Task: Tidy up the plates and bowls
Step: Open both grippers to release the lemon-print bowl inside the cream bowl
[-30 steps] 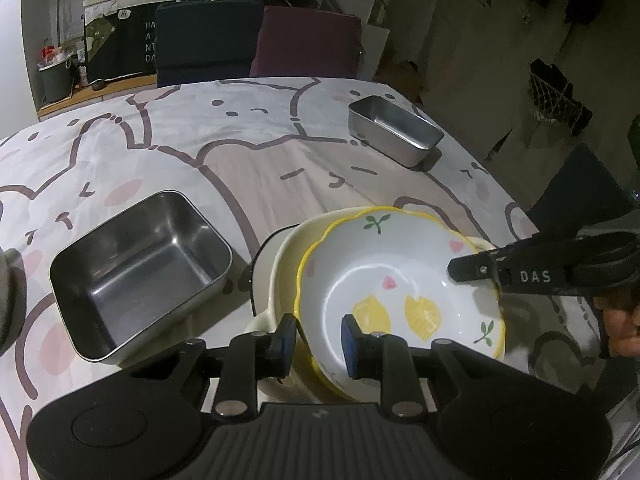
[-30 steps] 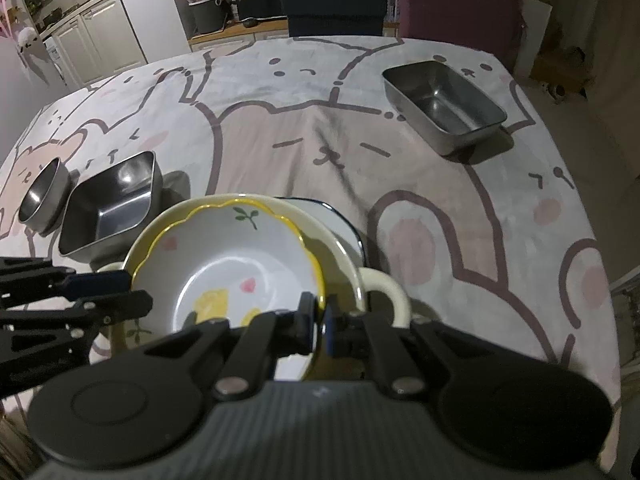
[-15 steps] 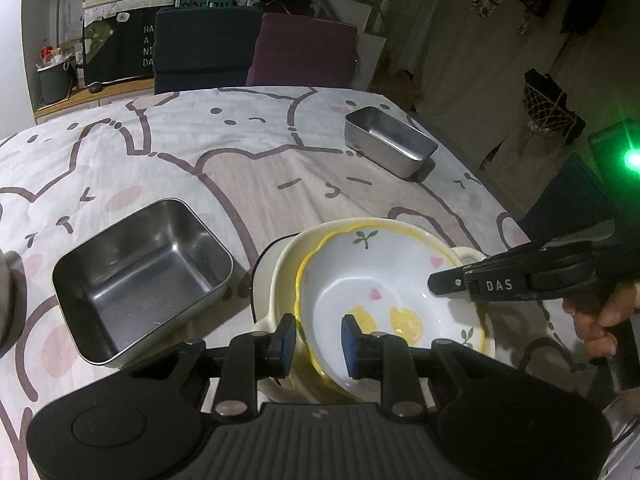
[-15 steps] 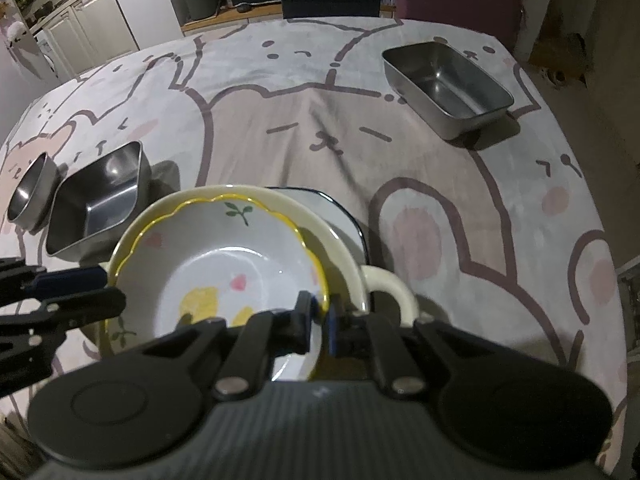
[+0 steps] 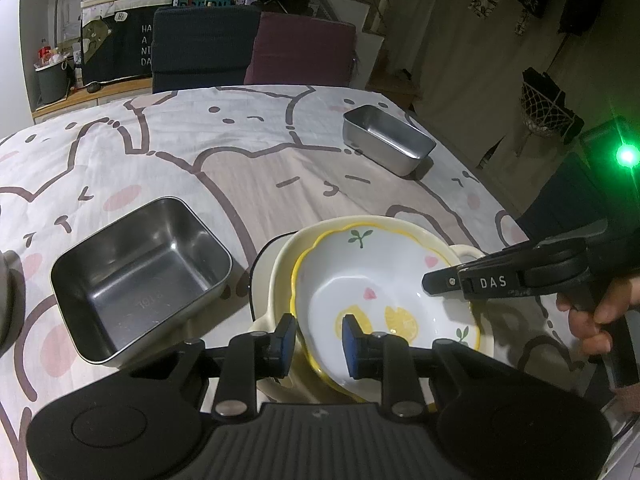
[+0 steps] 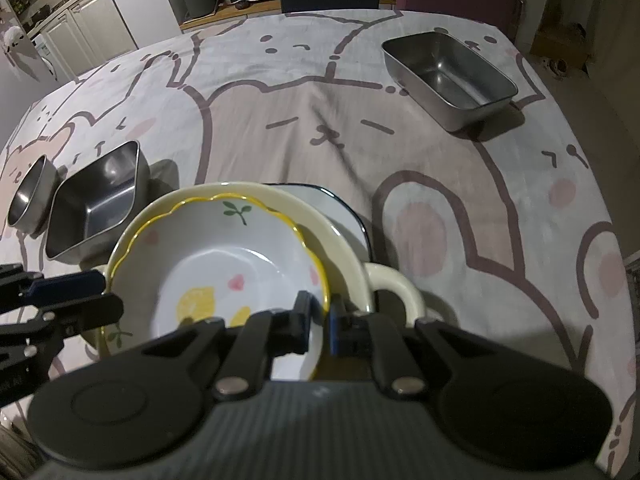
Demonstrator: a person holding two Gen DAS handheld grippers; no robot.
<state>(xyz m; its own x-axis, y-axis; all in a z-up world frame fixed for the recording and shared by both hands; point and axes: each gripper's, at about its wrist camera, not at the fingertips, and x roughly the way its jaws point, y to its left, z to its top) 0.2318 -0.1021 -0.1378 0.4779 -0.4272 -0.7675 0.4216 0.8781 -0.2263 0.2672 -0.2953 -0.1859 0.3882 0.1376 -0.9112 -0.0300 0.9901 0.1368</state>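
A white lemon-print bowl (image 5: 384, 280) with a yellow scalloped rim sits inside a cream handled bowl (image 5: 280, 276), which rests on a dark-rimmed white plate (image 6: 344, 216). My left gripper (image 5: 318, 338) straddles the lemon bowl's near rim with a gap between the pads. My right gripper (image 6: 319, 322) is shut on the lemon bowl's (image 6: 224, 268) rim; it also shows in the left wrist view (image 5: 428, 282). The cream bowl's handle (image 6: 394, 284) points right.
A square steel tray (image 5: 140, 276) stands left of the stack, with a small round steel bowl (image 6: 30, 196) beyond it. A long steel tray (image 5: 388, 144) sits far right on the bear-print tablecloth (image 5: 240, 168). Chairs stand behind the table.
The lemon bowl has sunk down into the cream bowl. Both grippers stay at its rim and have moved slightly back and up.
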